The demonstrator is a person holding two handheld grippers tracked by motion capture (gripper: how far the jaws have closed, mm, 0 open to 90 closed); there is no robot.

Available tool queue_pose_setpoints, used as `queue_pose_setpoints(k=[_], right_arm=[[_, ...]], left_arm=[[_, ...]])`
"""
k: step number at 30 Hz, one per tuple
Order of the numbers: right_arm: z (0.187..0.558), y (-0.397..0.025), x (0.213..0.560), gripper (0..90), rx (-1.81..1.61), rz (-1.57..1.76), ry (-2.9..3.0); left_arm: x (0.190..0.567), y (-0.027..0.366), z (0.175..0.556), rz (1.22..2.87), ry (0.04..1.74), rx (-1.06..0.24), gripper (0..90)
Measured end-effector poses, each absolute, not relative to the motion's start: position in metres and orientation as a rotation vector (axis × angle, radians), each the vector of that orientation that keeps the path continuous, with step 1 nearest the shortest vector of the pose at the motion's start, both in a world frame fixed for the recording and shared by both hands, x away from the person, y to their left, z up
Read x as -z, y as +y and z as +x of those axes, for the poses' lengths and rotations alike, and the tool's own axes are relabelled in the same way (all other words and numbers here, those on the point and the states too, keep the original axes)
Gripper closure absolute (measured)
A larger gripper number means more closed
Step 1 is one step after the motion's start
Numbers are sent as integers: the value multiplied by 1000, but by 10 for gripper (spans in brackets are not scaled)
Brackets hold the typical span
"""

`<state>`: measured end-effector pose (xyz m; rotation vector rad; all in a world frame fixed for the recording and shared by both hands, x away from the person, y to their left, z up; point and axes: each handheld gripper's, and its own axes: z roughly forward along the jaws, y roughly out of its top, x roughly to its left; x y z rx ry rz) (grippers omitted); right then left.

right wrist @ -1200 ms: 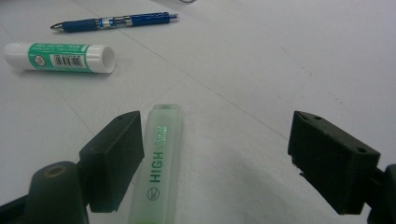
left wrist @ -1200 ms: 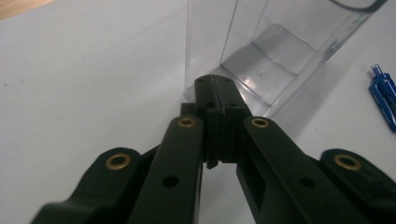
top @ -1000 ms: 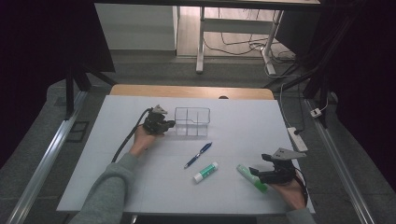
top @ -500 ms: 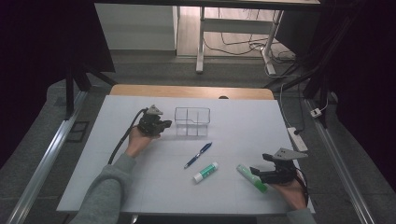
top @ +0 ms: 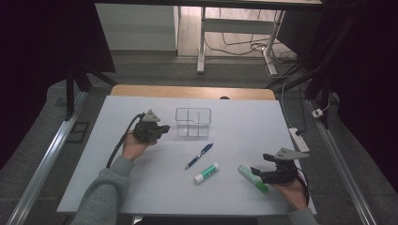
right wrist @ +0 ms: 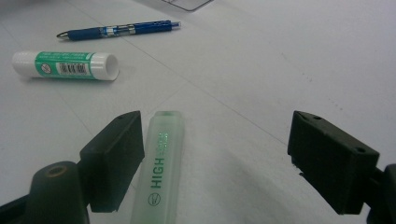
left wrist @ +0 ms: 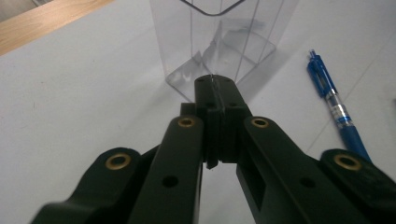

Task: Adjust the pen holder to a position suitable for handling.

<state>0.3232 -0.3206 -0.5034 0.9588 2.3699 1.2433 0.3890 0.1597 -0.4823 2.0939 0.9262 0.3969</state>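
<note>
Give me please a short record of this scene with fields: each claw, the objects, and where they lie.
left claw: shut, empty, tips close to the clear organizer
right claw: open, highlighter lies by one jaw, not gripped
pen: blue, flat on the table, in front of the organizer
glue stick: green and white, flat, between pen and highlighter
organizer contents: nothing inside

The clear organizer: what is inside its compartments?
The organizer looks empty: through its clear walls only the white table shows. The closed left claw covers part of its base in the left gripper view.
</note>
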Motion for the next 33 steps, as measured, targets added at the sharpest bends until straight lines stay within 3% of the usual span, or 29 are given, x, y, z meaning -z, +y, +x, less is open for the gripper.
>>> queue_pose_setpoints(k=[5,13,16,24,33], right_arm=[[321,-322,501,183,-1240,960,2360],[320,-322,501,183,-1244,954,2361],[321,-321,501,183,-1242,945,2369],[324,-317,502,183,-1247,930,2378],[323,-318,501,183,-1231,932,2380]], left_arm=[[479,161,378,2101,912,-389,858],[469,160,361,2118,916,-375,499],[465,158,355,2141,909,-340,441],[463,149,344,2221,879,-261,390],[466,132,345,2262,884,-255,370]])
